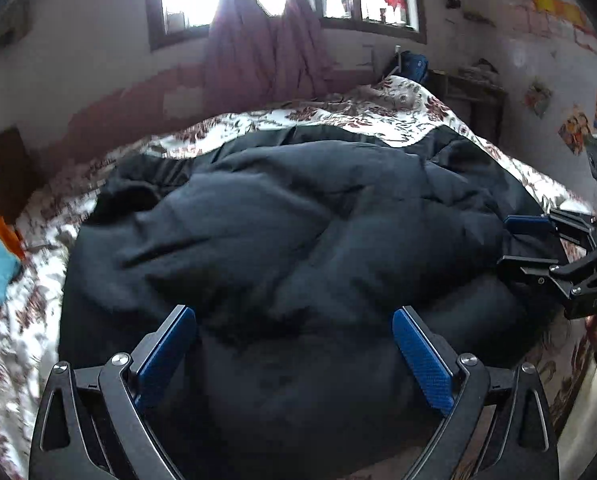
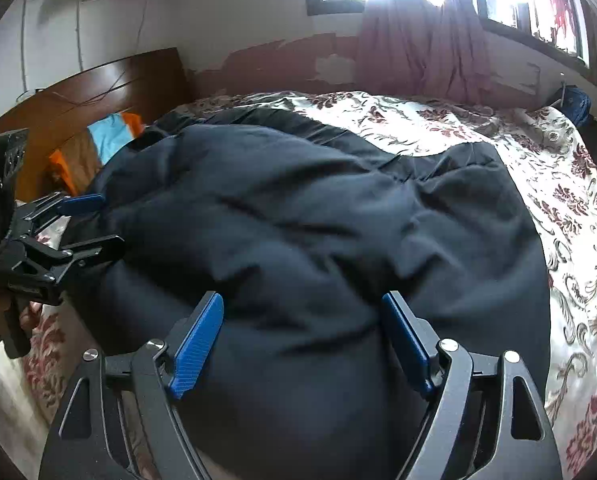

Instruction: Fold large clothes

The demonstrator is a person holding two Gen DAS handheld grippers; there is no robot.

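Big dark jacket [image 1: 290, 232] lies puffed up mid-bed, near edge of floral bedspread [image 2: 478, 128]. We hover left gripper [image 1: 294, 344] and right gripper [image 2: 302, 328] over near hem, jaws apart, nothing pinched. Guessing next: grab hem, fold toward far edge.

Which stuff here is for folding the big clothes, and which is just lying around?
For the job:
dark padded jacket
left gripper, open
right gripper, open
flowered bedspread it lies on

Just lying about:
blue and orange cloth by the headboard
pink curtain
blue bag
stickers on the wall
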